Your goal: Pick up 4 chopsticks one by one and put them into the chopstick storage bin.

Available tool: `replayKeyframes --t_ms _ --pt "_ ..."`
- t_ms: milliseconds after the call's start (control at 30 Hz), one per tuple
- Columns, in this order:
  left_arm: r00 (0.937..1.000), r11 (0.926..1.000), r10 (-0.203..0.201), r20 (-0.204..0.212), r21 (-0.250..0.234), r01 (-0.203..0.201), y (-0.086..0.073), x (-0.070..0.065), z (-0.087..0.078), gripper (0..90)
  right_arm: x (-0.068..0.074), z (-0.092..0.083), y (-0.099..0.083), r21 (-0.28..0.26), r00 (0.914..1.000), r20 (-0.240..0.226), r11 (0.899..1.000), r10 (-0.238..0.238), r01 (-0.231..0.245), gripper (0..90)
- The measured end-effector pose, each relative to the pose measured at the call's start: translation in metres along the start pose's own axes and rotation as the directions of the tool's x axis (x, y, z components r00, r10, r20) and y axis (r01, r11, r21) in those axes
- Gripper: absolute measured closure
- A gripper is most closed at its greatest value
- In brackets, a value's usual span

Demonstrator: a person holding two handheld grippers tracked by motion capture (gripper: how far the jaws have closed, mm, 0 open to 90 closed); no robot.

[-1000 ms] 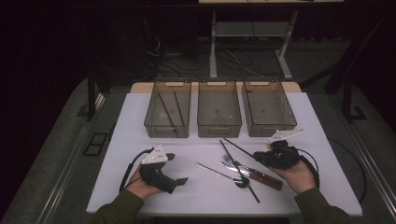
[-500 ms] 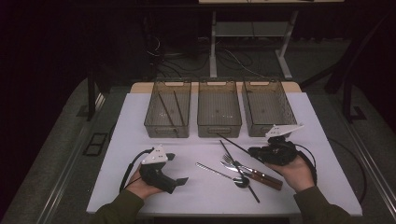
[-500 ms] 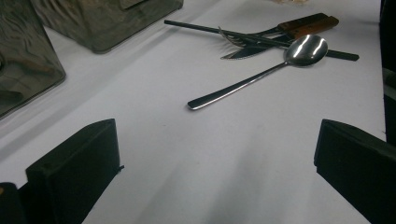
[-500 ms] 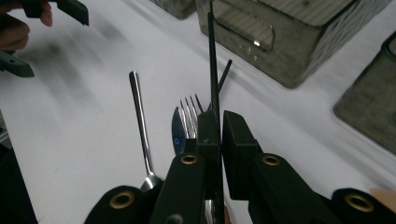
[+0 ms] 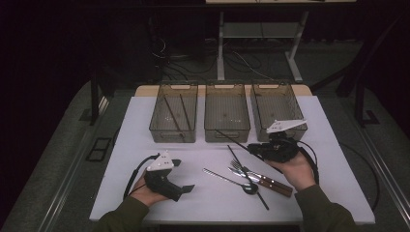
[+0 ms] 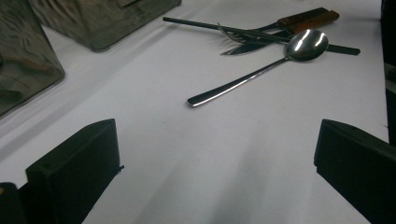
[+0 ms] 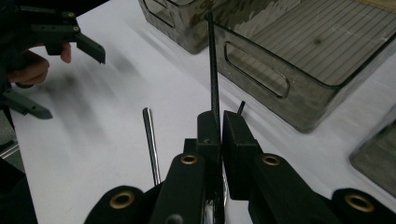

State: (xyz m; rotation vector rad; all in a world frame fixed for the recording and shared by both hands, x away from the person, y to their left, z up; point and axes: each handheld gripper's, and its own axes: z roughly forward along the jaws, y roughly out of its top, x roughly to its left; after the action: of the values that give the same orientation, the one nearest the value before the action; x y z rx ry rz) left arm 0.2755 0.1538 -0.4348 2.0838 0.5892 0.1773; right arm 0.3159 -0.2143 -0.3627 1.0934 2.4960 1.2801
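My right gripper (image 5: 252, 148) is shut on a thin black chopstick (image 5: 232, 139), held off the table, its free end pointing left toward the front of the middle bin (image 5: 227, 136). In the right gripper view, the chopstick (image 7: 213, 79) rises from between the closed jaws of that gripper (image 7: 220, 133). A second black chopstick (image 5: 258, 195), a spoon (image 5: 227, 180), a fork (image 5: 240, 169) and wood-handled cutlery (image 5: 273, 183) lie on the white table. My left gripper (image 5: 183, 175) rests on the table, open and empty (image 6: 215, 172), facing the spoon (image 6: 261, 65).
Three smoky plastic bins stand in a row at the back; the left bin (image 5: 172, 137) holds two chopsticks, and the right bin (image 5: 256, 113) stands just behind my right gripper. The table's front edge lies close under both hands.
My right gripper has lifted and shifted left and toward the bins with the chopstick in it. The left gripper has stayed put.
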Motion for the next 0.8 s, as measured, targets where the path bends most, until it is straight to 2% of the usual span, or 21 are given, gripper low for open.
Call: replayKeyframes --t_ms 100,300,433,800 --pt "0.9999 0.9999 0.011 0.003 0.011 -0.011 -0.002 -0.002 -0.003 0.0 0.0 0.005 0.005 0.003 1.0 -0.004 1.0 0.001 -0.001 85.7" --pt "0.9998 0.9997 -0.014 -0.017 0.017 0.014 -0.016 0.004 -0.015 0.0 -0.002 0.016 0.019 -0.008 1.0 -0.007 1.0 0.002 -0.003 85.7" --pt "0.9997 0.9998 -0.017 -0.016 -0.001 0.017 -0.015 0.005 -0.016 0.0 -0.002 0.026 0.031 -0.006 1.0 -0.007 1.0 0.004 -0.004 85.7" --pt "0.9997 0.9997 -0.022 -0.012 -0.01 0.022 -0.013 0.004 -0.017 0.0 0.003 0.052 0.077 0.002 0.9999 0.008 1.0 -0.009 0.009 85.7"
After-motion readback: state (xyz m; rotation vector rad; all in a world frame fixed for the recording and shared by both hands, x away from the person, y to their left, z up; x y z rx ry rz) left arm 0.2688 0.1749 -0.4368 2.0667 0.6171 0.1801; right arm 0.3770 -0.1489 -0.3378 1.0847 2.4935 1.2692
